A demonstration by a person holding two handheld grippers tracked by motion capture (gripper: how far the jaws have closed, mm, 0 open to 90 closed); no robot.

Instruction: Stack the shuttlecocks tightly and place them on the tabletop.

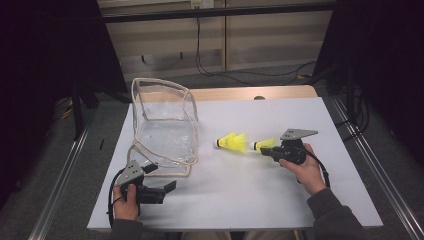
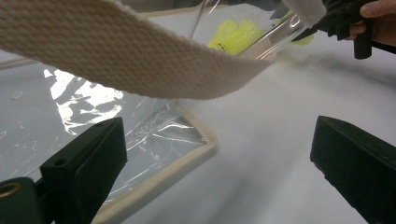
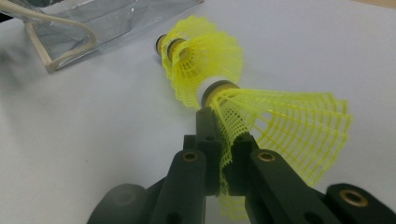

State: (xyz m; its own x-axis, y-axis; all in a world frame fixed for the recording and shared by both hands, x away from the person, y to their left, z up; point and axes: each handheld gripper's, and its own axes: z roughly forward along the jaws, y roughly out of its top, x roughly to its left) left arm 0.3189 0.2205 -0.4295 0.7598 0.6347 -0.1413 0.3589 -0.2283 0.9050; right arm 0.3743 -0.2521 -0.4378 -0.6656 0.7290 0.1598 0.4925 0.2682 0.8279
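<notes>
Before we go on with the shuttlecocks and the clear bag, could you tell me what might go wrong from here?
1. The right gripper pinches only the thin mesh skirt of the held shuttlecock; the skirt could crumple or slip out.
2. The nested shuttlecocks lie just ahead of it and might be knocked away.
3. The left gripper is open beside the clear bag, whose strap hangs across it and may snag.

We note two neon-yellow mesh-skirted shuttlecocks with white, gold-banded corks at 3 o'clock of a clear bag trimmed in cream woven webbing, on a white sheet, with matte black grippers.
</notes>
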